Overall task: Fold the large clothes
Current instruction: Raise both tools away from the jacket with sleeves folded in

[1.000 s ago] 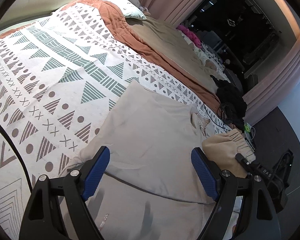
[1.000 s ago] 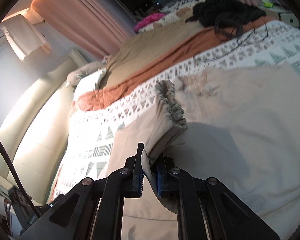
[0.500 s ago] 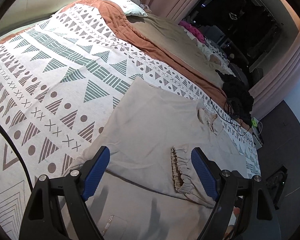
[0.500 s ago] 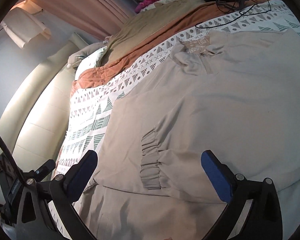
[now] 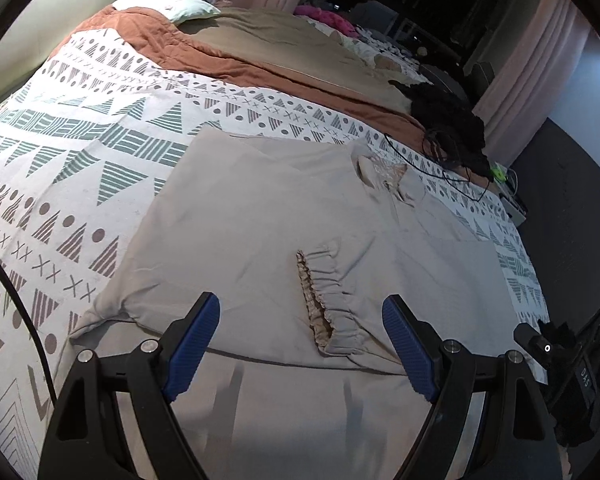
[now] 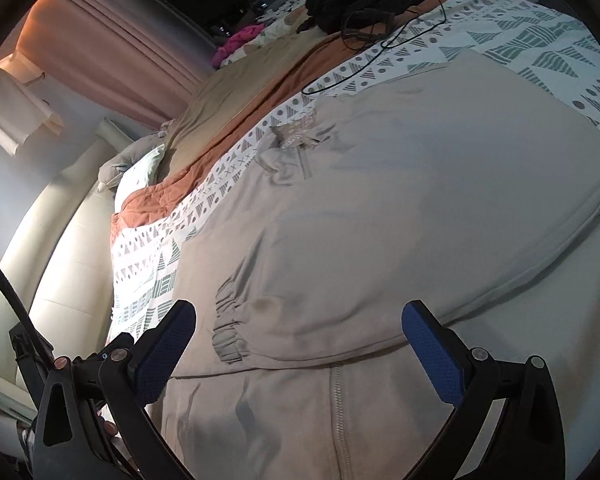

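A large beige zip jacket (image 5: pixel 252 216) (image 6: pixel 420 184) lies flat on the patterned bedspread (image 5: pixel 80 152). One sleeve is folded across its front, and the gathered elastic cuff (image 5: pixel 324 304) (image 6: pixel 228 324) rests near the middle. My left gripper (image 5: pixel 300 344) hovers open just above the jacket, the cuff lying on the cloth beyond and between its blue pads. My right gripper (image 6: pixel 300 348) is open wide over the folded sleeve, with nothing between its pads. The jacket's zipper (image 6: pixel 336 412) runs down below the right gripper. The right gripper's body shows at the lower right edge of the left wrist view.
A rust-brown blanket (image 5: pixel 260 68) and tan cover (image 5: pixel 300 40) lie beyond the bedspread, with a white pillow (image 5: pixel 168 4) at the head. Black clothes (image 5: pixel 448 116) and a thin black cable (image 6: pixel 380 48) sit near the jacket's collar. Pink curtains (image 6: pixel 112 44) hang behind.
My right gripper let go of the sleeve cuff, opened wide and drew back; the cuff now lies flat on the jacket. The left gripper stayed open and shifted sideways along the jacket.
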`<state>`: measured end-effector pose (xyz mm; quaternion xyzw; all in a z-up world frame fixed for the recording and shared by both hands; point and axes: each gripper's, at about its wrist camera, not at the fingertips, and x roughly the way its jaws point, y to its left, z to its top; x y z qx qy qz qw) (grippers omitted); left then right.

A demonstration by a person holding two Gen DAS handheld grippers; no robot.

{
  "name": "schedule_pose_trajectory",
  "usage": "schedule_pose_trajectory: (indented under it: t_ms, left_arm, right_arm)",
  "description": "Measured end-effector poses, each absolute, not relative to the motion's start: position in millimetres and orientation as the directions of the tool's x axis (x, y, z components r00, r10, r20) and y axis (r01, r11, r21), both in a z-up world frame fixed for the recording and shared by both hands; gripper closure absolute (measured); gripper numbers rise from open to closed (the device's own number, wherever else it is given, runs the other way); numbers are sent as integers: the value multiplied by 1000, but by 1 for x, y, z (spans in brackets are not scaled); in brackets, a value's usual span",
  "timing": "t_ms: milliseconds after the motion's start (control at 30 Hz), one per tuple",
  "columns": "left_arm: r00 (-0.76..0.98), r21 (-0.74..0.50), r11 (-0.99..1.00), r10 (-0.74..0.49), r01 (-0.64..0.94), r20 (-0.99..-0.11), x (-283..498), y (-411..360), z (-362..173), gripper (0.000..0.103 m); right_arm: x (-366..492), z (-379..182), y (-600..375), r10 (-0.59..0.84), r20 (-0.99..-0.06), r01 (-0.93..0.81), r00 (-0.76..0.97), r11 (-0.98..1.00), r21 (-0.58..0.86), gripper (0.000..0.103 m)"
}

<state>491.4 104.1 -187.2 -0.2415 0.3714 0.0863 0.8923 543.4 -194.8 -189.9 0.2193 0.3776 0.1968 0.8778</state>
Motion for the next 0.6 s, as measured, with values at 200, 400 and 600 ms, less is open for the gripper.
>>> schedule_pose_trajectory:
  t_ms: [200,400,600]
  left_arm:
    - [673,-294,893,15,-342,-739,482,82,-198,18]
    - [683,-262,897,59,-357,-728,447,67,-183,18]
    - [711,-201,932,80,-302,-698,403,51,-158,18]
  right_arm:
    - [517,-179,-210,481,-573,-135,664,831,540,0]
    - [482,-168,-233,432,-557,-109,710,848,518,0]
    - [438,-150,-248,354,-584,-73,731,890,449,0]
